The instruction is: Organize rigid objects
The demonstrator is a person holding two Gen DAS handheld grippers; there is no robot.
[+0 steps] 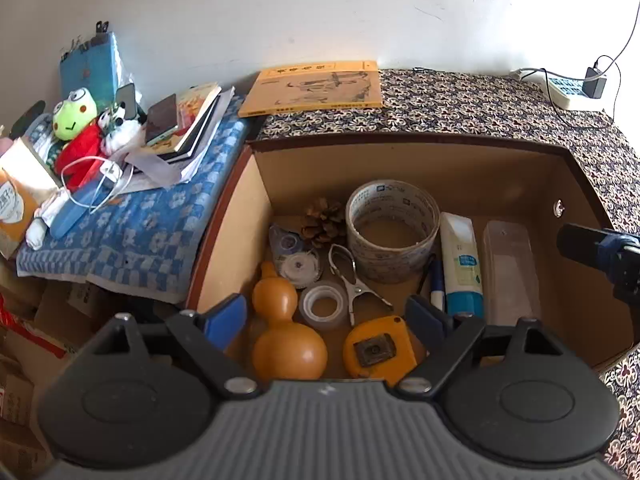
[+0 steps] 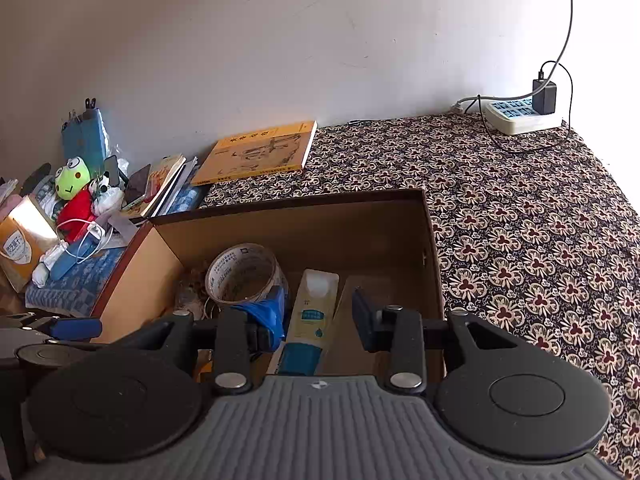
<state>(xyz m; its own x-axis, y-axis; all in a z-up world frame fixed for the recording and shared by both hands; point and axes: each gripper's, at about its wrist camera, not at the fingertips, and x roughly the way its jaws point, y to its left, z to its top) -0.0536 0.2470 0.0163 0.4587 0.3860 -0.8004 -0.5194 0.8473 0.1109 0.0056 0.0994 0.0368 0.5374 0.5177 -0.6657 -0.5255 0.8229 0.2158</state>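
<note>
- White wall and a patterned cloth surface [image 2: 520,220] are seen behind an open cardboard box [image 1: 440,152].
- Left gripper [image 1: 324,316] is held spread and empty above the gourd [image 1: 286,332] and tape measure [image 1: 378,350], both lying just ahead between its fingers.
- Right gripper [image 2: 320,316] is likewise released, over the upright-lying tube [image 2: 314,312], whose long axis runs away from the fingers.
- Open room is judged best by the box's right wall.
</note>
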